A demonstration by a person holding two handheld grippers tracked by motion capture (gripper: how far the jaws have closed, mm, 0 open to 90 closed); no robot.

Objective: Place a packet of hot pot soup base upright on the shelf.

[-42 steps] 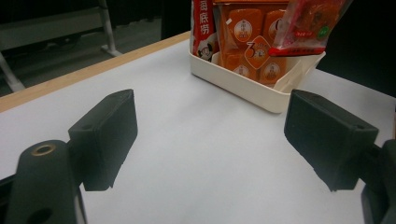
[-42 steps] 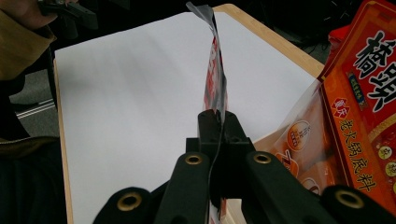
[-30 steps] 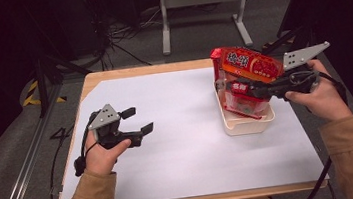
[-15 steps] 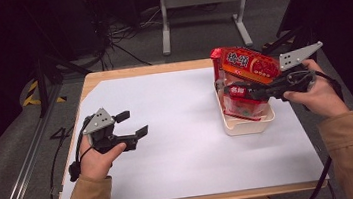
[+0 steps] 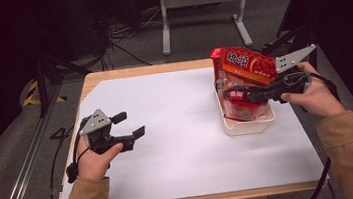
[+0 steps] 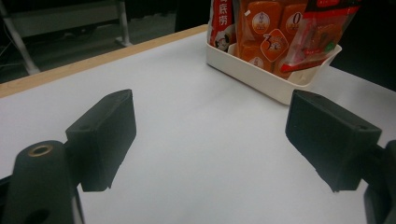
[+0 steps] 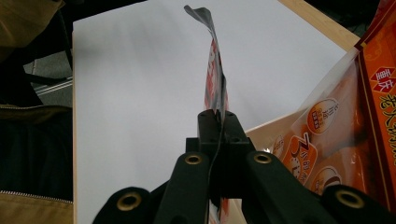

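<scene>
Right gripper view shows the right gripper (image 7: 218, 122) clamped on a thin red snack packet (image 7: 214, 79), edge-on, rising ahead of its jaws beside the white tray (image 5: 248, 124). Left gripper (image 5: 126, 125) stands apart, holding nothing.

Right claw (image 7: 218, 122) pinches a snack packet's (image 7: 214, 79) thin edge

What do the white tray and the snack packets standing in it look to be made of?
White tray: probably moulded plastic, matte, with smooth rounded rim and corners. Snack packets: thin printed plastic film, glossy, crinkled; the packet pinched in the right tool has a silvery inner face, perhaps foil-lined.
</scene>
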